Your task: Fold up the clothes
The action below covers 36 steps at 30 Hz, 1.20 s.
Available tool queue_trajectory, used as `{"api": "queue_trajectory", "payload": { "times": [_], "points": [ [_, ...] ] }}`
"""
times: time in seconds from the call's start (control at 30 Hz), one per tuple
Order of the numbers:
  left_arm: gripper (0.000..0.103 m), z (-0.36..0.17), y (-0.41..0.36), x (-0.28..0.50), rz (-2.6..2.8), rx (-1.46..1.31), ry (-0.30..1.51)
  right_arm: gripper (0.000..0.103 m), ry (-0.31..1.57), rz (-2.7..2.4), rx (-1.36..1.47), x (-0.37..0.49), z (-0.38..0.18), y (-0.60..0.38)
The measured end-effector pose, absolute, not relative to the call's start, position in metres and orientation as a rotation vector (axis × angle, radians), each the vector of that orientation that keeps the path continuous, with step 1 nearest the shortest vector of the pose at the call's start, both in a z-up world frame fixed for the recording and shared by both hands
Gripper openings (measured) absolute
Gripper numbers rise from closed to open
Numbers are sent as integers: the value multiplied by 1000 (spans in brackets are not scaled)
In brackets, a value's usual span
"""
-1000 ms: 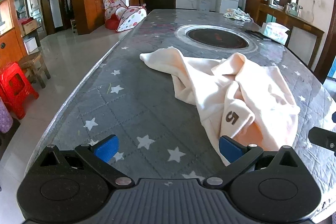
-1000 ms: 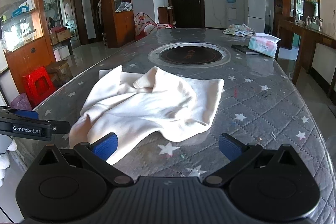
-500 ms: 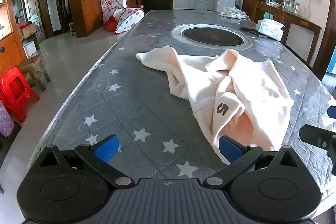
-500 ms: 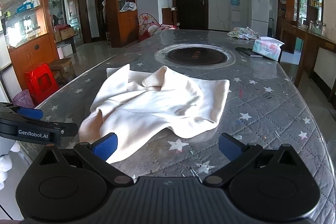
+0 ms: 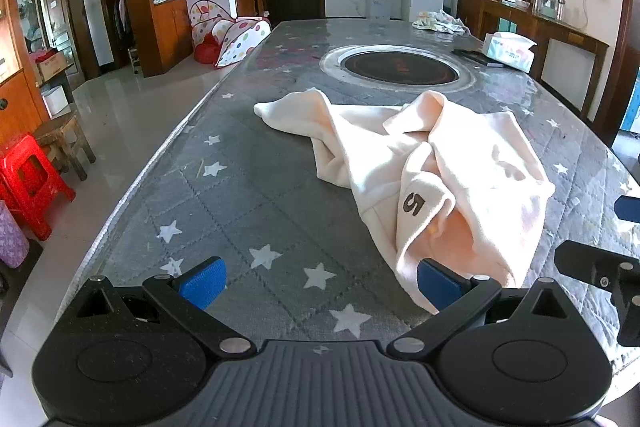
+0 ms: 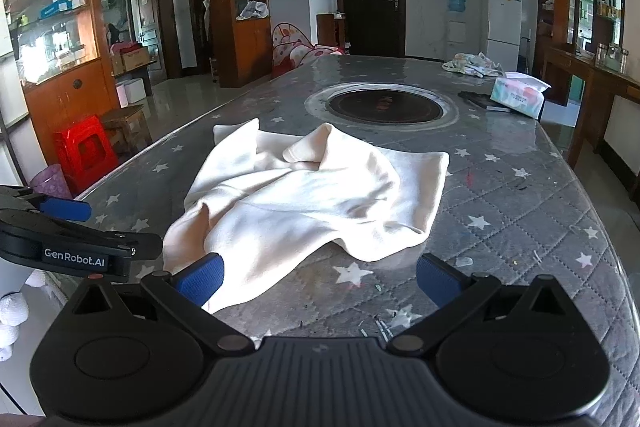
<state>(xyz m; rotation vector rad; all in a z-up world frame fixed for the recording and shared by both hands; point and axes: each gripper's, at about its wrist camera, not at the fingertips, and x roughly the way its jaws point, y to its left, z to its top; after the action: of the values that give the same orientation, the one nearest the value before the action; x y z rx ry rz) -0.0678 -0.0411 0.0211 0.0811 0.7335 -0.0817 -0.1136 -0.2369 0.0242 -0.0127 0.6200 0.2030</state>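
Both claws are spread wide and grasp nothing: left gripper (image 5: 320, 285), right gripper (image 6: 320, 283). Crumpled cream garment (image 6: 312, 195) lies on the starred table (image 5: 240, 219), center frame.

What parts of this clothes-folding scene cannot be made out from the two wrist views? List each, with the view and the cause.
1. Cream garment: its type and its underside, both views; it lies crumpled over itself.
2. Its near hem, left wrist view: behind the left gripper pad.
3. Right gripper in the left view: cut off by the right edge.
4. Tissue pack print, right view: too small.
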Motion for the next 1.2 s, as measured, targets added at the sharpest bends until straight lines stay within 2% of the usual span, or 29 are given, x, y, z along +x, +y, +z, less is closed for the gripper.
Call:
{"api": "queue_trajectory", "payload": {
  "times": [1.2],
  "points": [
    [103,17,-60,-70,-112,168,728,103,652,235,-22,-108,16,-227]
  ]
}}
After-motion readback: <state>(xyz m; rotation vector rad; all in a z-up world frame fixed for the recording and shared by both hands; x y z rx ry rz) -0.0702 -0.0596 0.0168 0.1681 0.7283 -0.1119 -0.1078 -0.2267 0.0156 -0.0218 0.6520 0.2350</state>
